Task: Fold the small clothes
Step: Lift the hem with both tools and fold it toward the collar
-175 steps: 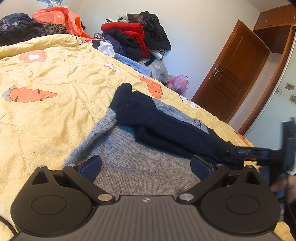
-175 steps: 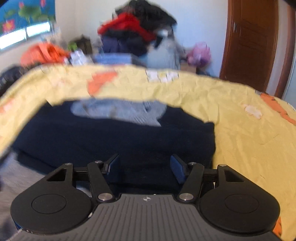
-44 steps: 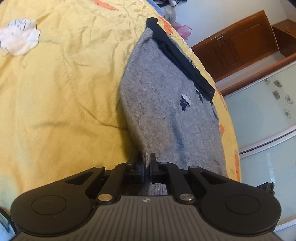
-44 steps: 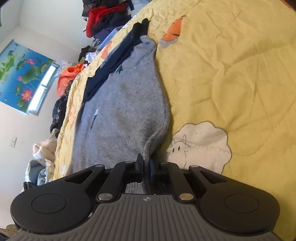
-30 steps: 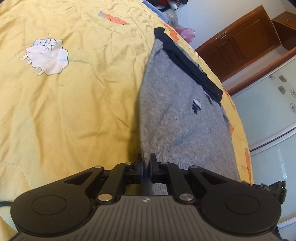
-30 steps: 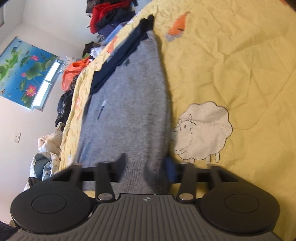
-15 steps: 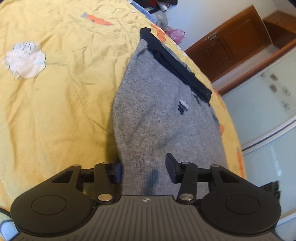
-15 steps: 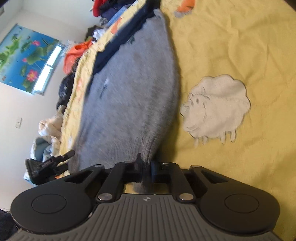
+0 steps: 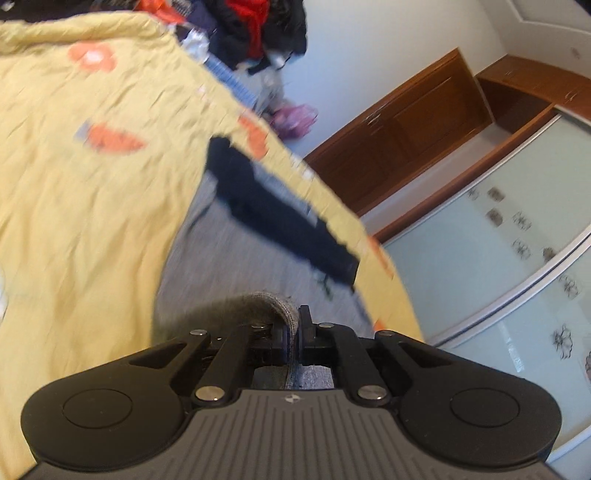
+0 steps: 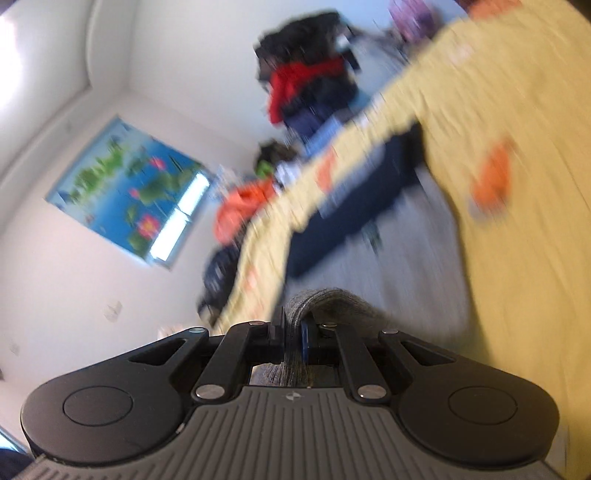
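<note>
Left gripper point(image 9: 292, 334) and right gripper point(image 10: 294, 338): jaws of both pinched tight on a raised fold of the grey sweater point(image 9: 236, 266), whose rest lies on the yellow bed cover point(image 9: 92, 206), navy part point(image 9: 284, 218) at the far end. Only the left view shows the wooden wardrobe point(image 9: 410, 136) and glass sliding door point(image 9: 491, 266). Only the right shows the lotus poster point(image 10: 129, 188); both are motion-blurred.

A yellow quilt point(image 9: 92, 221) covers the bed, a clothes heap point(image 9: 258, 33) behind it, a lotus picture point(image 10: 125, 188) on the wall.
</note>
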### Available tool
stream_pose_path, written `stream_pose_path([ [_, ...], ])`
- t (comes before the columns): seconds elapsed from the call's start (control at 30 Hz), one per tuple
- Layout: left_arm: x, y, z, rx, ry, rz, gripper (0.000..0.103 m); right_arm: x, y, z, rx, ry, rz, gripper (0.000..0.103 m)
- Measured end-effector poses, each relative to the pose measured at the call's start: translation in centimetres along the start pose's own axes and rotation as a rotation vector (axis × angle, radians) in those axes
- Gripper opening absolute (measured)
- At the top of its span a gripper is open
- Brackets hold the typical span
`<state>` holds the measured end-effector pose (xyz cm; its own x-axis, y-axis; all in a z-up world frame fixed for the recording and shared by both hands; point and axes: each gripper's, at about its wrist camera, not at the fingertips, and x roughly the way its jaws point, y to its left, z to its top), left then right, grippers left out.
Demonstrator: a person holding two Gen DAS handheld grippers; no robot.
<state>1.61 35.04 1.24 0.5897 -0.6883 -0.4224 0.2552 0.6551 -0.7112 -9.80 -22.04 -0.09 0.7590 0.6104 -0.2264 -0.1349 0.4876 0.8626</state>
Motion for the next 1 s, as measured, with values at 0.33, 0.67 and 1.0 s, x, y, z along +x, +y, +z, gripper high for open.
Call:
stream_pose_path([
  [0.33, 12.5, -1.9, 13.2, 0.133, -0.081, 0.05, 0.005, 11.5, -5.0, 14.1, 0.064, -0.1, -0.041, 0.017],
  [0.67, 24.0, 2.5, 19.7, 0.127, -0.079, 0.204, 0.005, 20.2, -13.0, 20.5, 0.164, -0.115, -0.186, 0.017],
  [1.0, 26.2, 5.6, 21.6, -0.041, -0.105, 0.301, 0.093, 21.1, -13.4, 19.1, 0.209, -0.183, -0.245, 0.076],
])
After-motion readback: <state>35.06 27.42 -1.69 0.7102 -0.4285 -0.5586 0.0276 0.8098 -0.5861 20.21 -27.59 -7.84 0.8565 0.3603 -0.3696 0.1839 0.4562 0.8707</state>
